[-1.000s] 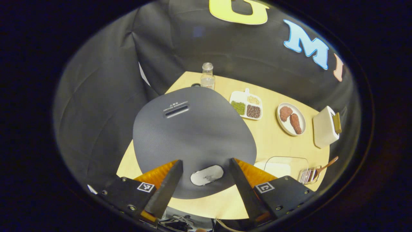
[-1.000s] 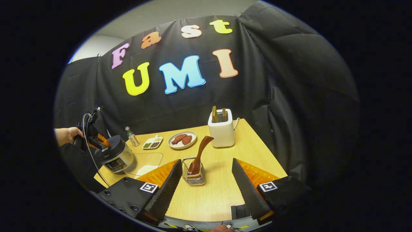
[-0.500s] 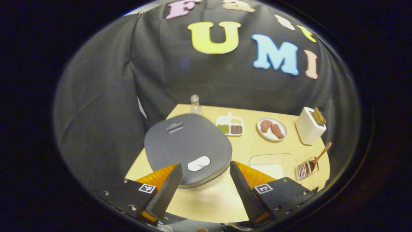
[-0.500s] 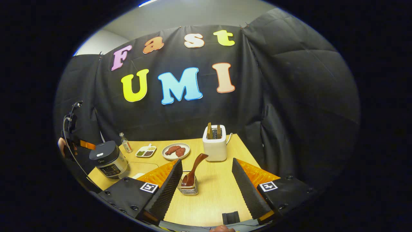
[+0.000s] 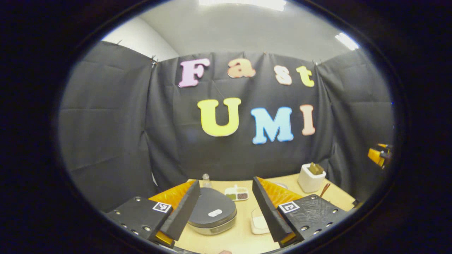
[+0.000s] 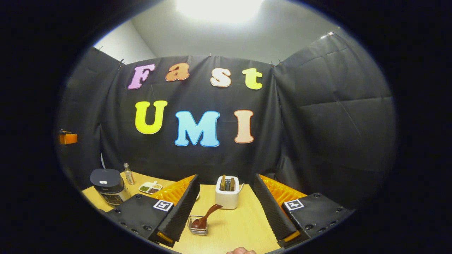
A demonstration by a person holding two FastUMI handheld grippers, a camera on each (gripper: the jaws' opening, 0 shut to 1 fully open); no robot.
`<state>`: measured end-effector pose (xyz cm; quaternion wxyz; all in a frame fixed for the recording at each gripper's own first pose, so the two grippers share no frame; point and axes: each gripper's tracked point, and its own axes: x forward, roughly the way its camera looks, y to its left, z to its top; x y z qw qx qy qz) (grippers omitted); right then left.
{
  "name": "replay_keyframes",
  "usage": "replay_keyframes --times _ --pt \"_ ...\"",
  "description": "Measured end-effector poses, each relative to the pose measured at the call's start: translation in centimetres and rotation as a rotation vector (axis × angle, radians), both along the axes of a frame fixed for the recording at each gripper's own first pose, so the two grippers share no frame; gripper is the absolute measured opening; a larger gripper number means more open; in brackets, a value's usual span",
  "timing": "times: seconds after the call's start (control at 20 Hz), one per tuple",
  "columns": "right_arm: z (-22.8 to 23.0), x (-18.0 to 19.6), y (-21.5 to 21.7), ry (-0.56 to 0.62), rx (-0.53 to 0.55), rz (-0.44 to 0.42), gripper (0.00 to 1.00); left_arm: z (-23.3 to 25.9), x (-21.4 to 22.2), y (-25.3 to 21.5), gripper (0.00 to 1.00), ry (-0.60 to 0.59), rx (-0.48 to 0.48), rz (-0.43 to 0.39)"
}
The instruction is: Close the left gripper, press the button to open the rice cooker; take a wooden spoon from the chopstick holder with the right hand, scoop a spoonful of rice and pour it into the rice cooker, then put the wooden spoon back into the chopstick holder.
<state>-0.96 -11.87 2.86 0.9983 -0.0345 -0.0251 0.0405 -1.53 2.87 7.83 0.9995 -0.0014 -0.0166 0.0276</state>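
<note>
The dark grey rice cooker (image 5: pixel 212 211) stands with its lid down, and the pale button (image 5: pixel 215 212) shows on top. My left gripper (image 5: pixel 225 181) is open, high above and back from it, holding nothing. In the right gripper view the cooker (image 6: pixel 107 185) sits at the table's left end. The wooden spoon (image 6: pixel 206 215) leans in the wire chopstick holder (image 6: pixel 197 226) near the front. Well above and behind the holder, my right gripper (image 6: pixel 226 176) hangs open and empty. A clear container of rice (image 5: pixel 259 222) lies to the right of the cooker.
On the wooden table (image 6: pixel 240 225) a white toaster (image 6: pixel 227 192) holding toast stands at the back. A divided dish (image 6: pixel 150 187) of beans and a small bottle (image 6: pixel 128 173) sit behind the cooker. Black cloth walls close in three sides.
Both grippers have risen and drawn back from the table, tilting up toward the wall. The cooker and holder look much smaller. Both grippers stay open; the lid stays down.
</note>
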Motion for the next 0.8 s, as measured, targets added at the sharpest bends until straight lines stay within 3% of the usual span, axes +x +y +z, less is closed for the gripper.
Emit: replay_keyframes --times 0.15,0.35,0.5,0.8 --pt "-0.7 -0.9 0.0 0.020 0.047 -0.011 0.98 -0.9 -3.2 0.4 0.92 -0.079 -0.024 0.038" --pt "-2.7 -1.1 -0.5 0.092 0.079 -0.005 0.98 -4.6 -5.3 -0.2 0.93 -0.021 -0.048 0.054" --pt "-3.1 -0.7 -0.5 0.121 0.117 -0.001 0.98 -4.8 -5.3 0.3 0.92 -0.011 -0.035 0.075" --pt "-3.6 -0.5 0.2 0.152 0.146 0.025 0.98 -4.0 -4.5 -0.8 0.92 -0.018 -0.102 0.055"
